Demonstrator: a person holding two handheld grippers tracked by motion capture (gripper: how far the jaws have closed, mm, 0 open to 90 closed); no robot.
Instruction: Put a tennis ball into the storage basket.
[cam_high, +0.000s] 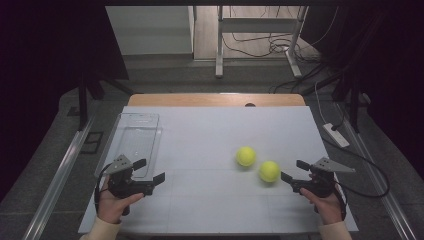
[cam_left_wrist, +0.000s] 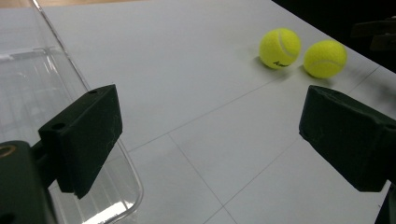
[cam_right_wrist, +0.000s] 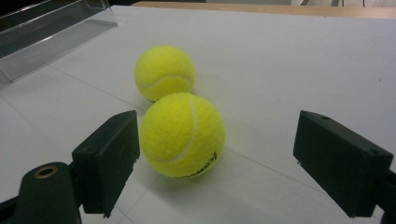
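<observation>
Your right gripper (cam_high: 292, 172) sits at approx 4 o'clock on the table (cam_high: 210, 135), jaws wide apart, nothing pressed between the pads. In the right gripper view the gripper (cam_right_wrist: 219, 163) has the near ball (cam_right_wrist: 183, 134) just ahead of the jaws, closer to the left one, not touching either as far as you can tell. From the high view, that near ball (cam_high: 269, 171) lies just at the gripper's 9 o'clock.

Far ball (cam_high: 246, 156) is just beside the near one, at its approx 10 o'clock; contact btwn the two can't be told. Both rest on the table, right of centre.

Your left gripper (cam_high: 149, 171) is at approx 8 o'clock on the table, jaws also spread, empty. Its far jaw is over the near corner of the clear tray (cam_high: 137, 134), which lies along the table's left side. In the left gripper view the gripper (cam_left_wrist: 210, 126) points across bare table w/ both balls well apart from it at 1 o'clock.
</observation>
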